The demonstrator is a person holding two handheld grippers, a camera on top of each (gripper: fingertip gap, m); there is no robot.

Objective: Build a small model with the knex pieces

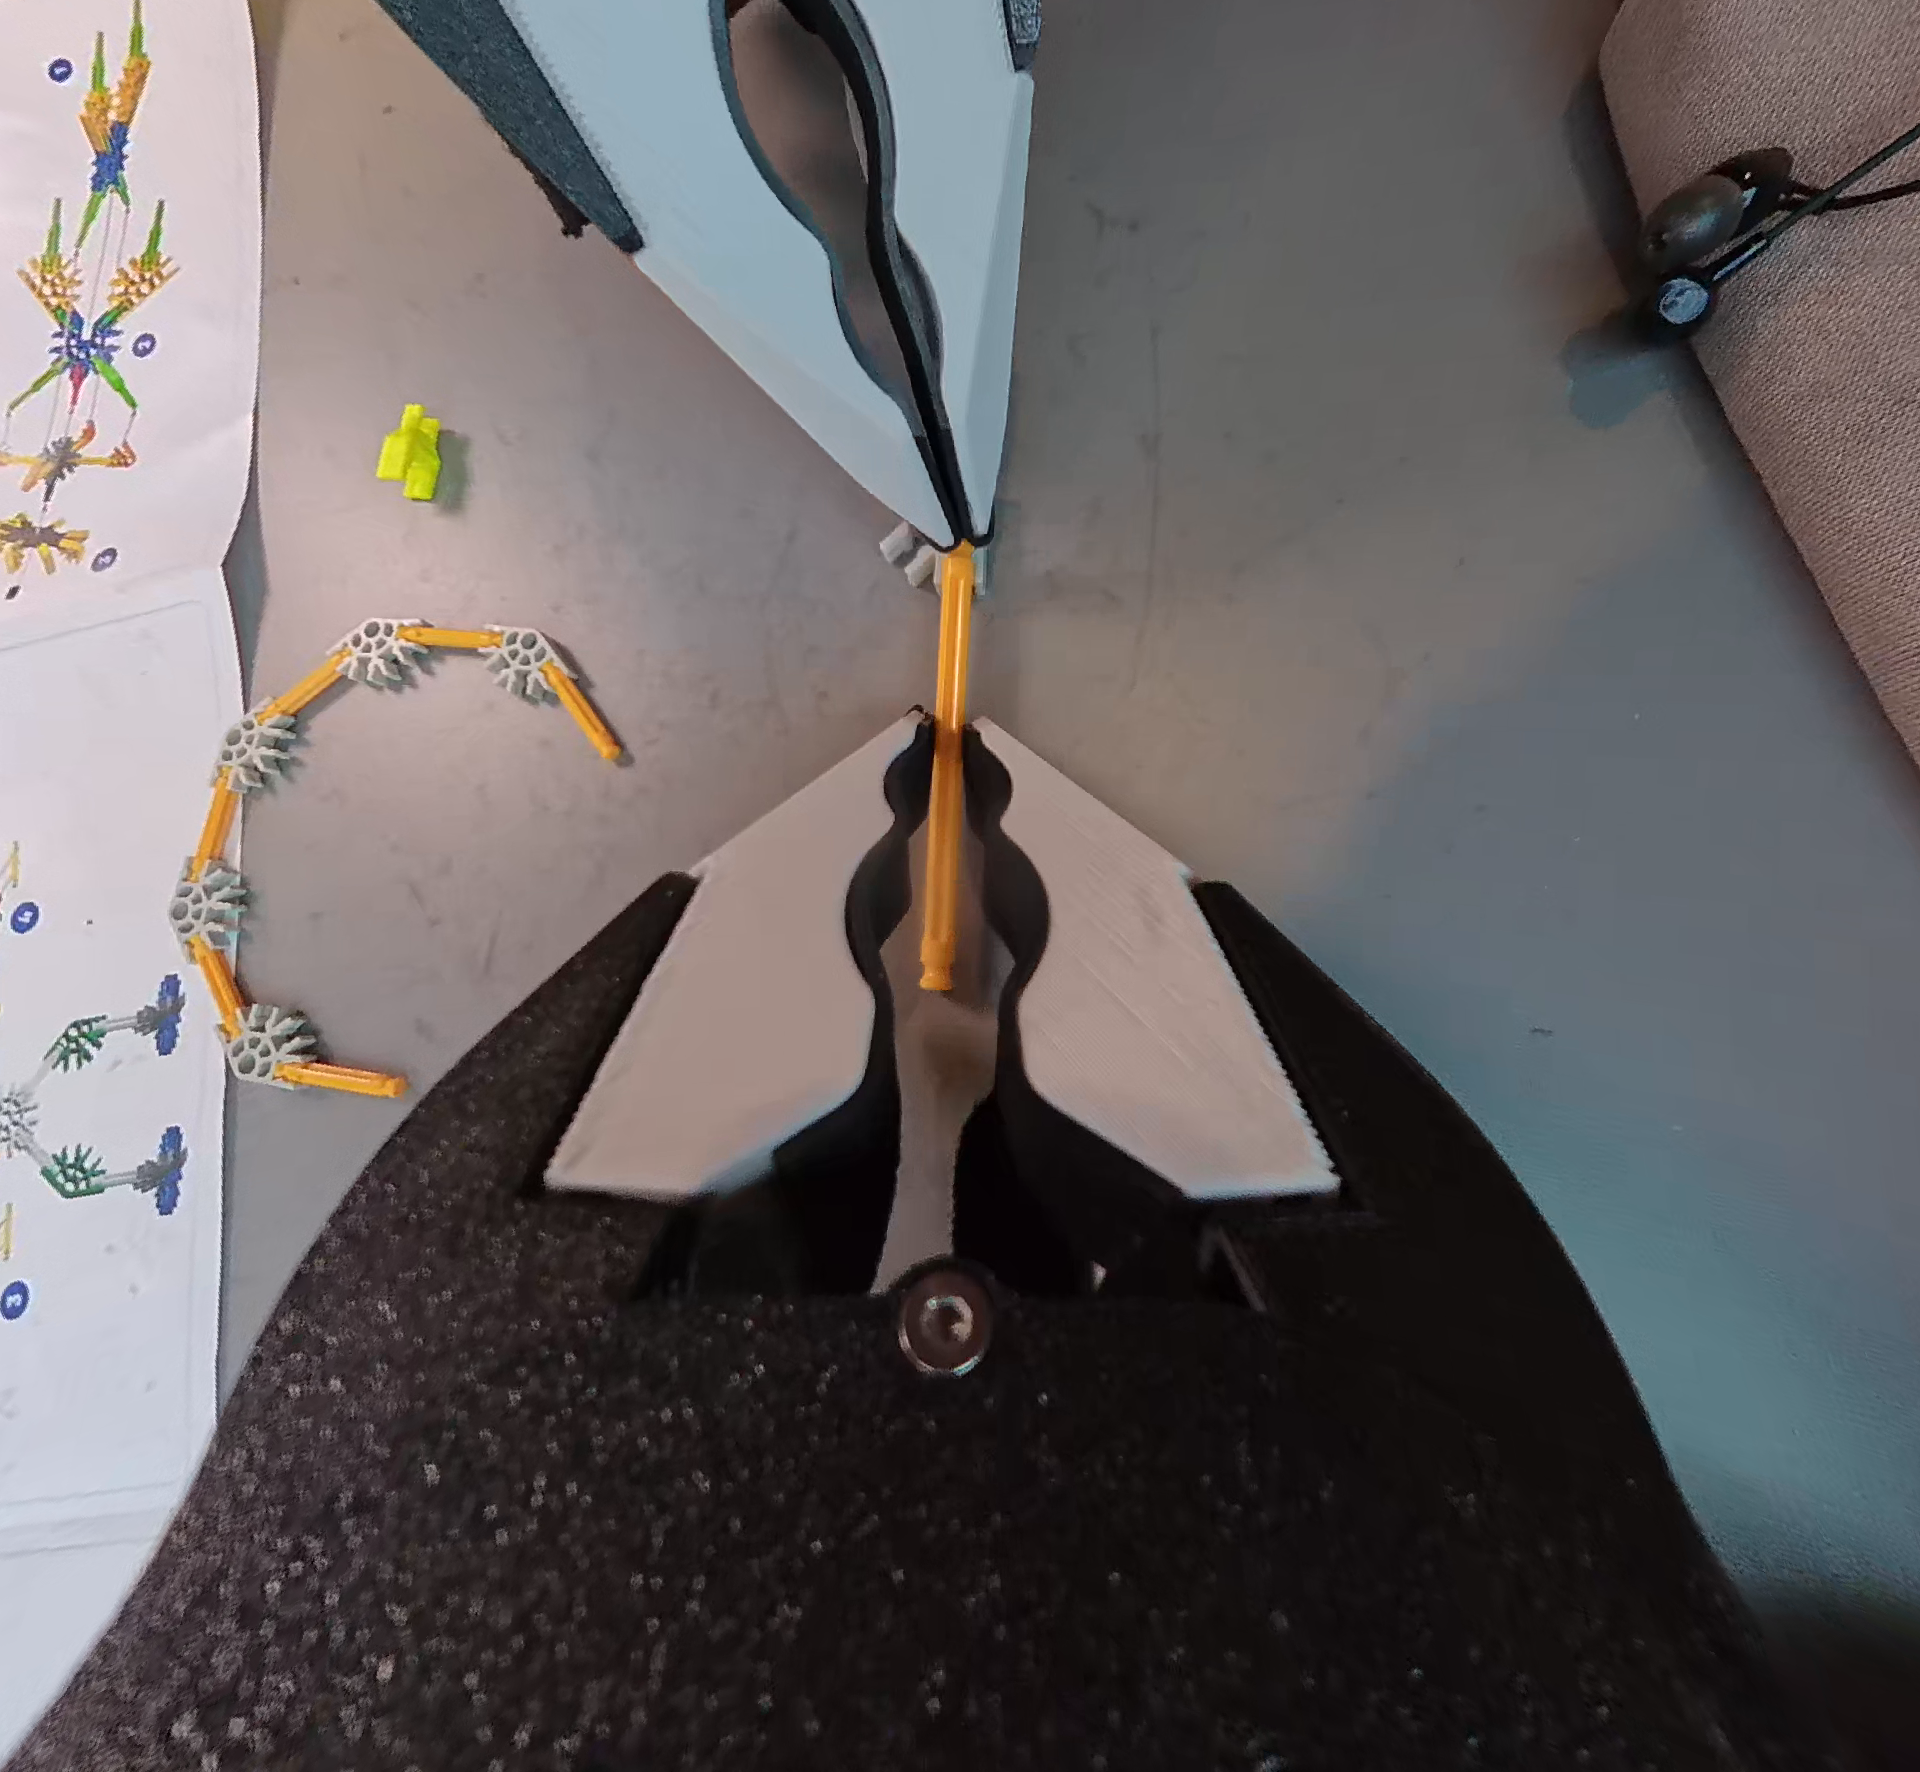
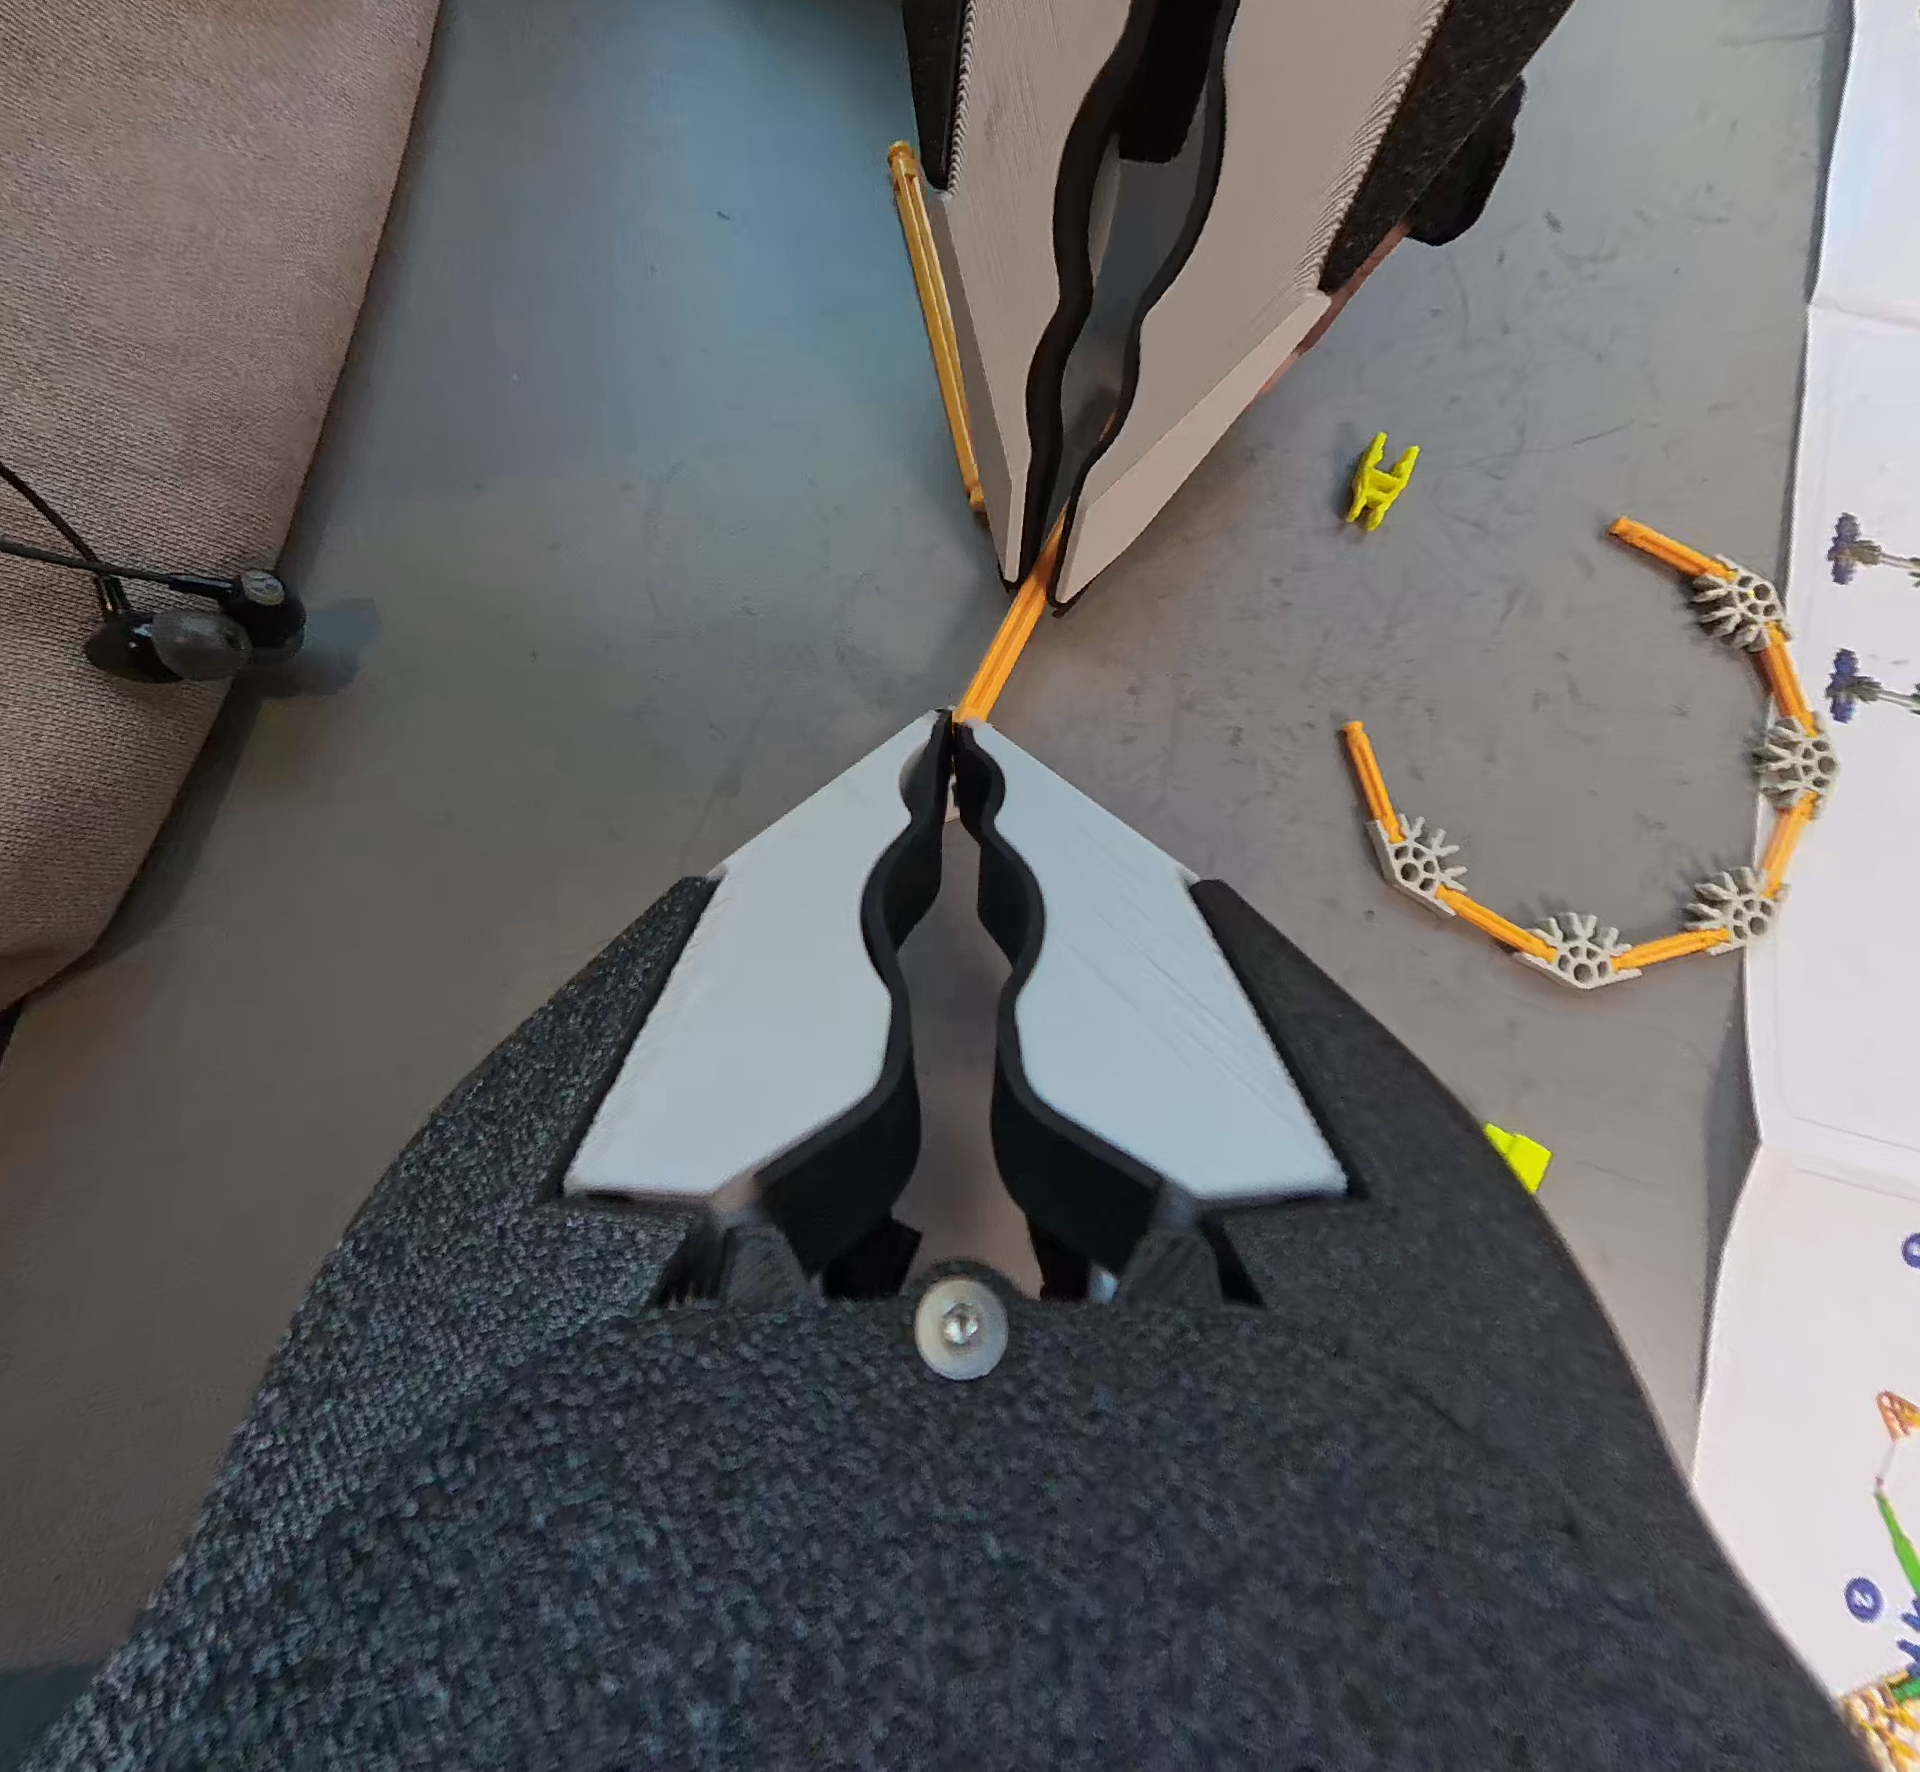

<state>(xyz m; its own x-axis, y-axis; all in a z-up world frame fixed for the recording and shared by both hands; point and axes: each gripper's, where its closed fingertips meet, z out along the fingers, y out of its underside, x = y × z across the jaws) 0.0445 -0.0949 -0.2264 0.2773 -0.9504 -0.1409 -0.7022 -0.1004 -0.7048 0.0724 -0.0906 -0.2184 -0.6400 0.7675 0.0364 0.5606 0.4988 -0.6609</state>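
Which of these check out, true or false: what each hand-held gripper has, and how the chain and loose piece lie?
1. The left hand-held gripper is shut on an orange rod. True.
2. The right hand-held gripper is open. False: it is shut on a grey connector at the rod's far end.
3. The chain of rods and connectors forms a closed ring. False: it is an open arc with two free rod ends.
4. The chain has five grey connectors. True.
5. The small yellow-green piece is joined to the chain. False: it lies apart on the table.
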